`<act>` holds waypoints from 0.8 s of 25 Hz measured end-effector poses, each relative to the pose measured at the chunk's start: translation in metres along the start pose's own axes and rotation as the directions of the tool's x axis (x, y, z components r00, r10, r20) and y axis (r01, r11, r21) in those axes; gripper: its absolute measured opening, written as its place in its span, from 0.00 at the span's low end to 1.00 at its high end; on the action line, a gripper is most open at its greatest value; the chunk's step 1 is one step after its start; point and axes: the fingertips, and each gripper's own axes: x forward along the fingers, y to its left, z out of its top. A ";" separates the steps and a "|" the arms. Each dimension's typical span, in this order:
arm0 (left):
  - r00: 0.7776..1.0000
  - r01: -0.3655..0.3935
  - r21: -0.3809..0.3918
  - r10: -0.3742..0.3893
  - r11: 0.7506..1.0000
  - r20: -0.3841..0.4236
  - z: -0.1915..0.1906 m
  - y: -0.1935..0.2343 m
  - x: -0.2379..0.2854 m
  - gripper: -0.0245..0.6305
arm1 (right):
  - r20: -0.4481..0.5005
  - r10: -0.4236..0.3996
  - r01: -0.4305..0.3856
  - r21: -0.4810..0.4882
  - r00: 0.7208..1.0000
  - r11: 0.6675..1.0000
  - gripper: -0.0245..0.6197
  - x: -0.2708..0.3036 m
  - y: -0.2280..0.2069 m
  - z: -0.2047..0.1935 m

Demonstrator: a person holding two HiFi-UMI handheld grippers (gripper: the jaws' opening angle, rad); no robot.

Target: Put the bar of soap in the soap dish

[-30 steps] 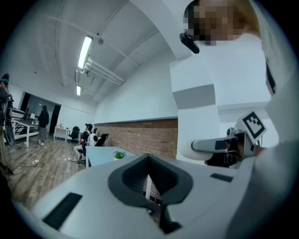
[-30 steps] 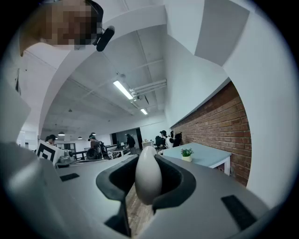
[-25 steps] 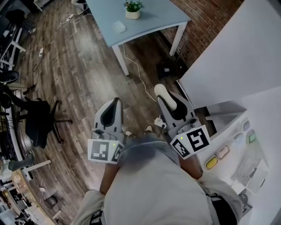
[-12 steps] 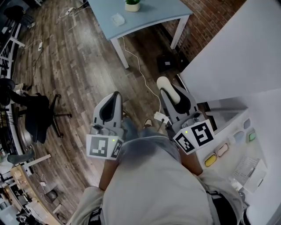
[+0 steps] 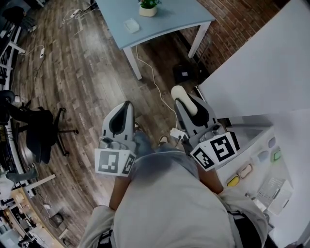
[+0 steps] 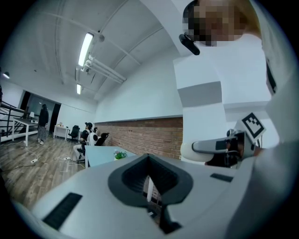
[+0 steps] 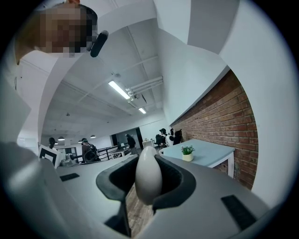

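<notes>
At the far left, a dark office chair (image 5: pixel 41 131) stands on the wooden floor (image 5: pixel 87 72), well away from the task. The left gripper (image 5: pixel 125 110) is held level in front of the person. Its jaws are closed together with nothing between them, so it is idle for now. Beyond it, well apart from both grippers, is the blue counter (image 5: pixel 167 17). It carries a small pale dish (image 5: pixel 131 25) and, near that, a potted plant (image 5: pixel 147 8). The dish looks like the soap dish the task names, though it is too small to be sure. A white cable (image 5: pixel 154 80) trails across the floor from the counter's leg. The right gripper (image 5: pixel 190 106) is clenched on the bar of soap (image 7: pixel 148 176), a smooth pale oval standing on edge between the pads, its rounded end poking past the fingertips. At the far right is a white counter (image 5: pixel 295 131) with a few small coloured pieces (image 5: pixel 234 180) that can't be identified. The pickup therefore looks done and the grip firm. What remains appears to be most of the carry over open floor to the blue counter, then lowering the soap into the dish and letting go. Nothing is in the dish yet.
</notes>
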 end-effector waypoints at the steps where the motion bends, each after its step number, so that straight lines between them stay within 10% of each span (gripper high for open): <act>1: 1.000 0.001 -0.002 -0.001 1.000 0.000 0.000 0.005 0.002 0.04 | -0.001 -0.001 0.001 -0.001 1.000 1.000 0.21 0.006 0.000 0.000; 20: 0.997 0.075 -0.019 -0.075 0.997 0.000 0.009 0.124 0.066 0.04 | -0.014 -0.043 0.043 -0.014 0.999 0.999 0.21 0.138 0.016 0.004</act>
